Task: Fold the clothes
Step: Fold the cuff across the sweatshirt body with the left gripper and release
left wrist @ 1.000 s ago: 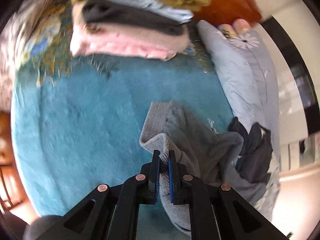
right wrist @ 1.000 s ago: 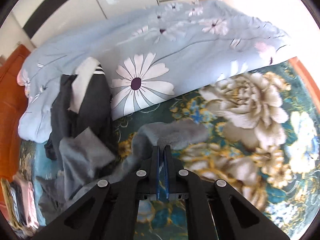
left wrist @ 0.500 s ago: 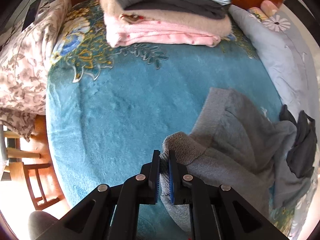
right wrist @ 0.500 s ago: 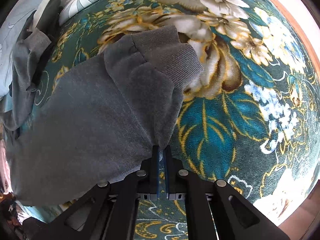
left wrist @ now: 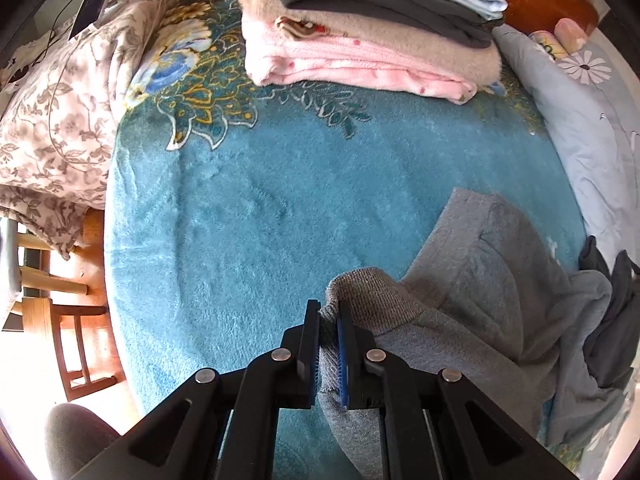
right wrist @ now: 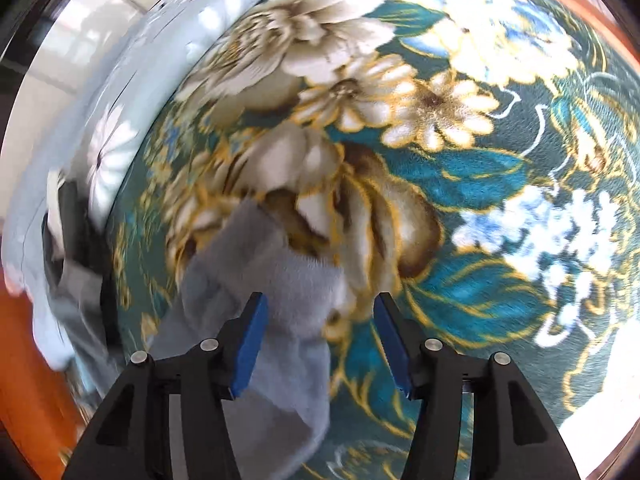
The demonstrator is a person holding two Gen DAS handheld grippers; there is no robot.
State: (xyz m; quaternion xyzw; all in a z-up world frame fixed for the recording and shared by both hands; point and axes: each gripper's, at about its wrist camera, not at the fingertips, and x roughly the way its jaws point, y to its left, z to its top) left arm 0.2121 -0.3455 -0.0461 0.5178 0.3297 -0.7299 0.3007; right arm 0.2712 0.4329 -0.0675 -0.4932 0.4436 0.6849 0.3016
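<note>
A grey sweatshirt (left wrist: 472,292) lies spread on the teal floral blanket (left wrist: 248,216). My left gripper (left wrist: 329,312) is shut on its ribbed edge, near the blanket's front. In the right wrist view my right gripper (right wrist: 320,308) is open, its blue pads apart, and part of the grey sweatshirt (right wrist: 272,280) lies on the blanket under and between them. That view is motion-blurred.
A stack of folded clothes (left wrist: 360,40) sits at the far end of the blanket. A dark garment (left wrist: 612,312) lies beside the light blue daisy duvet (left wrist: 580,128) on the right. A floral pillow (left wrist: 52,128) and a wooden chair (left wrist: 68,320) are on the left.
My right gripper has opened and let go of the sweatshirt, which now rests on the blanket. My left gripper still holds the ribbed edge, and its view has barely shifted.
</note>
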